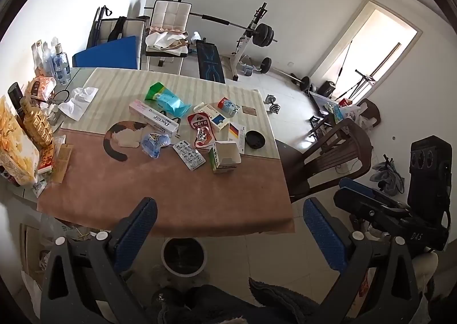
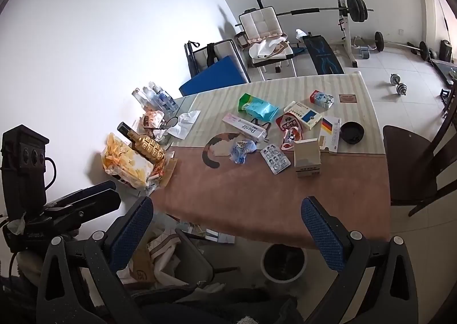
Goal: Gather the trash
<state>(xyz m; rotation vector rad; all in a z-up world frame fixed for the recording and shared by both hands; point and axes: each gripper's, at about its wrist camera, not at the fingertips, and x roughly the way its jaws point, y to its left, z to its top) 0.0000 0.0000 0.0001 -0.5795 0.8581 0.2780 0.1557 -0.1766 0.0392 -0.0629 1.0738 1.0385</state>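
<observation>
The left gripper (image 1: 230, 227) hangs above the near edge of the table (image 1: 171, 204) with its blue-padded fingers spread as wide as they go — nothing between them, nothing touched. The right gripper (image 2: 227, 227) is the same: fingers fully apart, empty, tilted down toward the tabletop. The trash lies scattered mid-table, well beyond both: a white Doctor box (image 1: 154, 120), a crumpled blue wrapper (image 1: 155, 142), a blister pack (image 1: 190, 155), an open carton (image 1: 225, 157), a red pouch (image 1: 200, 130), a green-and-blue packet (image 1: 167, 98) and a black lid (image 1: 255, 139). A round bin (image 1: 184, 257) stands on the floor below the table's near edge. Bottles and snack bags (image 2: 128, 164) crowd the table's left side; a dark wooden chair (image 2: 411, 164) stands at its right.
</observation>
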